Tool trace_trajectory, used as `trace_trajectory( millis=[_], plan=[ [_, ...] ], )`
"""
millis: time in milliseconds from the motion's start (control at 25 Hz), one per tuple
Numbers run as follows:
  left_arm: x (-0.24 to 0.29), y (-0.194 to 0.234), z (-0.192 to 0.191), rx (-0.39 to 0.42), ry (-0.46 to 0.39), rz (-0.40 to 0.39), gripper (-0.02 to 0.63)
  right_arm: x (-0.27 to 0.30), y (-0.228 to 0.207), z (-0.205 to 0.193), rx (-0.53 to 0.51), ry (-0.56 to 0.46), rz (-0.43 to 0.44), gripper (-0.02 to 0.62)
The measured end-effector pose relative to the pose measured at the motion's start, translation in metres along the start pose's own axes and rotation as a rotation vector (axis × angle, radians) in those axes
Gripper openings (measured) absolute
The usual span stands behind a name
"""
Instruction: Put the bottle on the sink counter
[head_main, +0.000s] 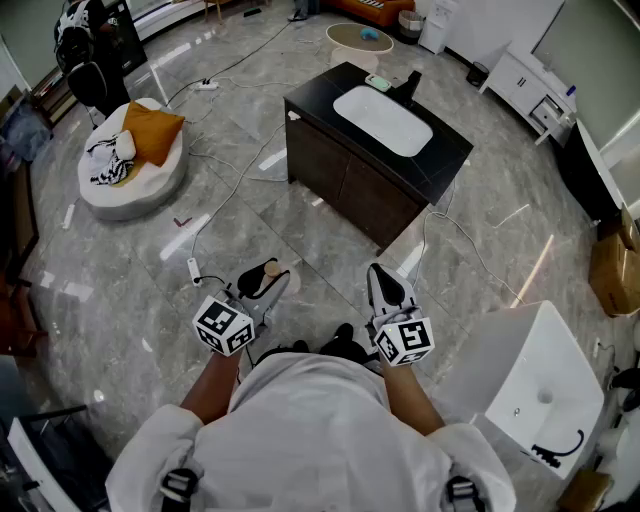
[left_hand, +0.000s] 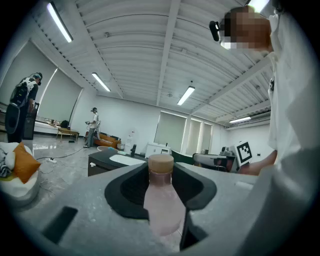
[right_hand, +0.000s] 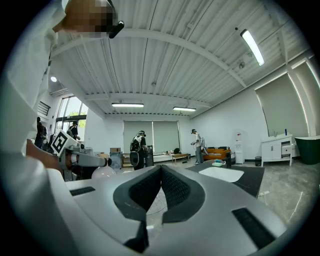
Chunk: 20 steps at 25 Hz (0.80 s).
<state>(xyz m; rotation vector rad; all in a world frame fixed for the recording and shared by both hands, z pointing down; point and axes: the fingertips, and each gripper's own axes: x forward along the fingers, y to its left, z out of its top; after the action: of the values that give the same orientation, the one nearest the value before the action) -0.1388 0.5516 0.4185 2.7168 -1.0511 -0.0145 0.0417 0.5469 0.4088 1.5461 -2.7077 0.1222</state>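
Floor (head_main: 300, 240): grey glossy tile | sink counter (head_main: 445, 150): black, white basin (head_main: 383, 120)

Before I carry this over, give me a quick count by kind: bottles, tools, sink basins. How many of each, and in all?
Bottles: 1, the pink bottle, clamped in the left tool
Tools: 2, left tool and right tool, the right one shut on nothing
Sink basins: 2, the counter basin in the black sink counter, and the white sink unit
Total: 5

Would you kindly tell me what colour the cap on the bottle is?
The cap is tan, clearest in the left gripper view.
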Motion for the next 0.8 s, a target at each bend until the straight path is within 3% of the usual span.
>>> trace_trajectory(
  millis=[160, 440, 800],
  plan=[
    [0.001, 0.006, 0.001, 0.012, 0.001, 0.021, 0.150, -0.003, -0.007, -0.002, 0.004, 0.013, -0.043, 0.015],
    [-0.005, 0.034, 0.006, 0.014, -0.056, 0.158, 0.150, 0.002, -0.016, -0.003, 0.005, 0.035, -0.087, 0.014],
    [-0.008, 0.035, 0.001, -0.019, -0.051, 0.118, 0.150, 0.009, -0.009, -0.004, 0.034, 0.015, -0.070, 0.015]
  ],
)
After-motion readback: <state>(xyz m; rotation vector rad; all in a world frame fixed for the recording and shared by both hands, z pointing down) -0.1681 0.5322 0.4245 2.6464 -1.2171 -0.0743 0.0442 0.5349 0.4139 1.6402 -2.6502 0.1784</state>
